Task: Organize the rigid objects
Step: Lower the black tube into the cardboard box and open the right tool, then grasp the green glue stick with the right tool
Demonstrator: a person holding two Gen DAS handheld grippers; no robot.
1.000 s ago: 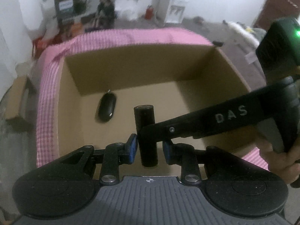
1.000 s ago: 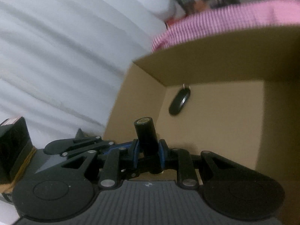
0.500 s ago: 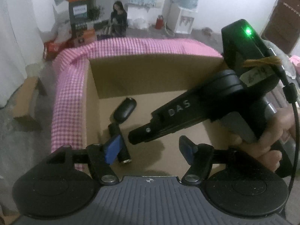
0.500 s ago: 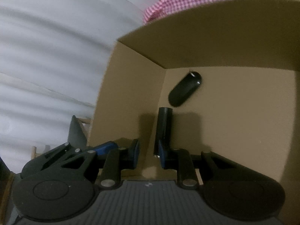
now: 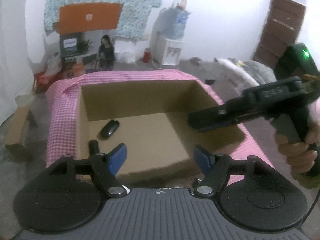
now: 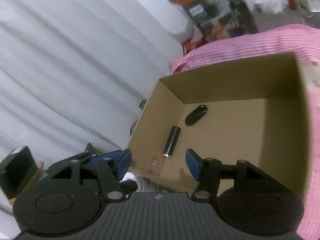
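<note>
Both views are dim and soft, lit by cool, even indoor light with no single lamp in sight. The white wall (image 5: 220,10) at the back of the left view is the brightest area, almost washed out. Fisheye bending curves straight lines near the borders, and the corners go black. Inside the cardboard box (image 6: 230,80) the far wall lies in shade — the floor of it is paler. The other hand-held gripper (image 5: 202,123) in the left view is smeared by motion blur; a green light (image 5: 305,54) on it glares. The white drape (image 6: 70,70) looks streaky and unsharp.
</note>
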